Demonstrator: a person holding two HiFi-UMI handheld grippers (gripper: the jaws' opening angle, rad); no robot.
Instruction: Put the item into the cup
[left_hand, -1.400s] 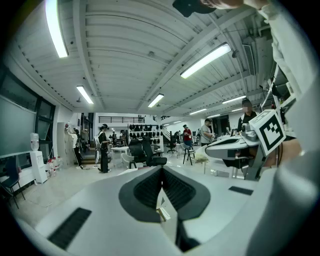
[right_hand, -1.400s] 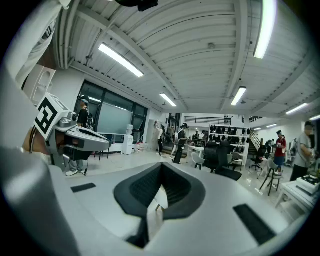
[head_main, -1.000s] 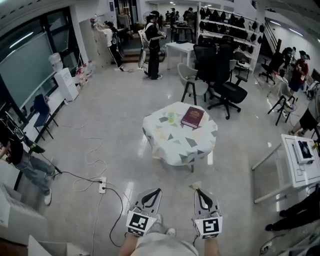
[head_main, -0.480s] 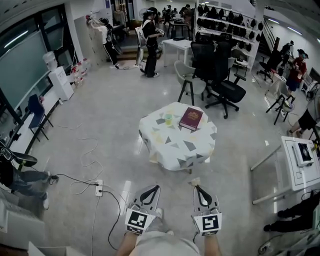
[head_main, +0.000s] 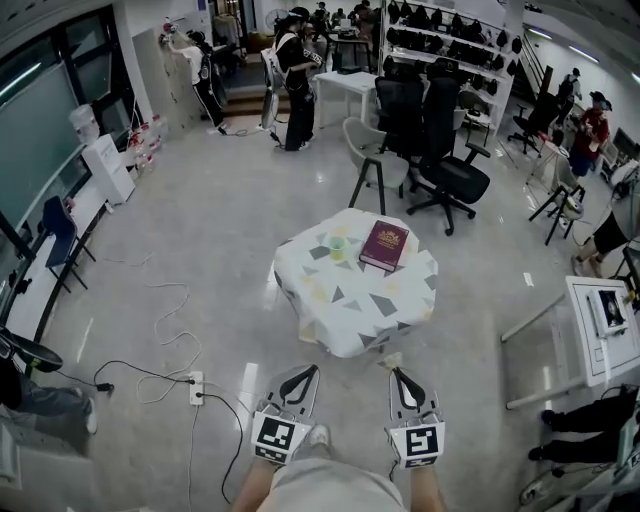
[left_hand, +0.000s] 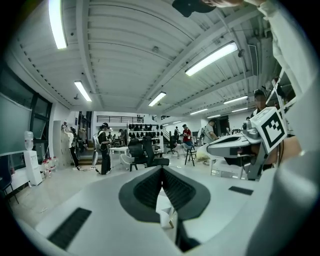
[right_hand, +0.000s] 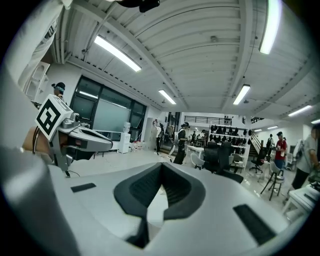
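Down by the person's waist, the left tongs (head_main: 308, 370) have their tips pressed together and carry nothing. The right tongs (head_main: 396, 372) sit alongside, likewise closed and empty. Each wears a marker cube (head_main: 278, 438) with a black-and-white square pattern. On the floor to the left lies a white power strip (head_main: 196, 386) with a dark cable (head_main: 150, 352) looping away. Ahead, well apart from both tongs, stands the bench (head_main: 345, 305) under a pale cloth with grey and yellow triangles. Towards its far side the pale green cup (head_main: 340, 247) stands upright, just beside a maroon book (head_main: 385, 245) lying flat. The book has gold print on its cover, too small to read. Beyond are black office chairs (head_main: 445, 165), then people (head_main: 297, 70) standing at the far end.
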